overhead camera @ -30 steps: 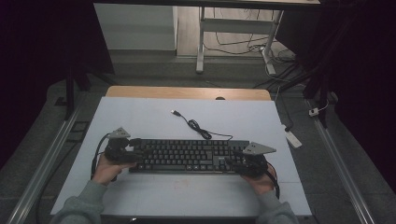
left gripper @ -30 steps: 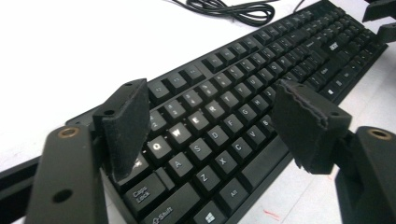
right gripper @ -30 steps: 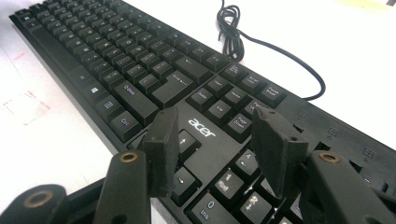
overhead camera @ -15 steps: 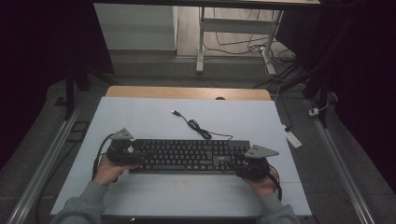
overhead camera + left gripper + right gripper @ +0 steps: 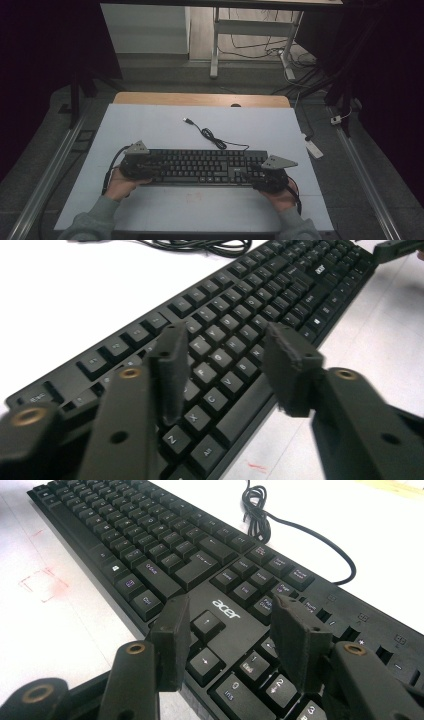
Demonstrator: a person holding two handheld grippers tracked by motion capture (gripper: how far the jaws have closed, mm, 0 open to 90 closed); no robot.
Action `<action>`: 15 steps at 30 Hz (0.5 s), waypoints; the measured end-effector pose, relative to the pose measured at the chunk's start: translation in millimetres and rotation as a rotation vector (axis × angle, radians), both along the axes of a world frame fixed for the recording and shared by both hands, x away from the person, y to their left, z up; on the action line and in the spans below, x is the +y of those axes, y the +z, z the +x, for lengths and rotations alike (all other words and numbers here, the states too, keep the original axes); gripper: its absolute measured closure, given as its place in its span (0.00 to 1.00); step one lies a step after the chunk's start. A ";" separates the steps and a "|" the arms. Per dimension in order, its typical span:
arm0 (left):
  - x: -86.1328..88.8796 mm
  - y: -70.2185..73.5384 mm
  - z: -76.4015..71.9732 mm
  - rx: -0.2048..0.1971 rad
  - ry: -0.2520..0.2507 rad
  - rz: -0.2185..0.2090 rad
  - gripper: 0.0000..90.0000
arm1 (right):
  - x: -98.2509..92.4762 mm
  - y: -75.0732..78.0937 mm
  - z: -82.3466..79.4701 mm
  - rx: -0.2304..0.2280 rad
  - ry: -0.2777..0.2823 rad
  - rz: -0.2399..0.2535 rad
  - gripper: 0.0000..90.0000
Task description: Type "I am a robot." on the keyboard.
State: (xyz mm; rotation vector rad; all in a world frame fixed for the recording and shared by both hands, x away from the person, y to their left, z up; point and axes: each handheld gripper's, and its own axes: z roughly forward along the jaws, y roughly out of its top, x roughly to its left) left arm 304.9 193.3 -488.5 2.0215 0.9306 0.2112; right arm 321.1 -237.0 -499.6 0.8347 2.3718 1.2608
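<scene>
A black Acer keyboard [image 5: 205, 167] lies across the white tabletop, and its cable [image 5: 215, 140] curls back to a USB plug [image 5: 187, 120]. My left gripper [image 5: 139, 164] is at the keyboard's left end. In the left gripper view its jaws [image 5: 227, 370] hang over the letter keys [image 5: 220, 360]; they have just been closing, stand apart, and clasp nothing. My right gripper [image 5: 267, 177] is at the right end. Its jaws [image 5: 235, 640] stand apart above the arrow keys [image 5: 207, 625] and the number pad, holding nothing.
A bare wooden strip [image 5: 200, 99] edges the table at the back. Faint red marks [image 5: 192, 196] lie on the tabletop in front of the keyboard. A white block [image 5: 314, 148] sits off the right edge. Metal rails run along both sides.
The left gripper has shifted slightly inward over the keyboard's left end. The right gripper and the keyboard have stayed put.
</scene>
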 end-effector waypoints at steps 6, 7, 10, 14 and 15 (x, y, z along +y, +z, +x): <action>-7.6 -2.0 -2.6 -0.004 -0.026 0.009 0.83 | 1.3 0.2 0.0 -0.001 0.004 -0.004 0.56; -9.4 -2.6 -3.2 -0.004 -0.027 0.010 0.86 | 1.4 0.4 -0.3 -0.001 0.003 -0.008 0.56; -14.8 -5.0 -3.6 -0.001 -0.044 0.022 0.94 | 1.6 0.7 -0.7 -0.001 0.006 -0.005 0.56; -21.2 -8.8 -3.8 0.010 -0.063 0.039 0.99 | -0.3 0.7 -1.8 -0.002 0.002 -0.004 0.56; -22.9 -10.0 -3.6 0.012 -0.068 0.043 0.99 | -1.0 0.6 -2.1 -0.003 -0.004 -0.005 0.56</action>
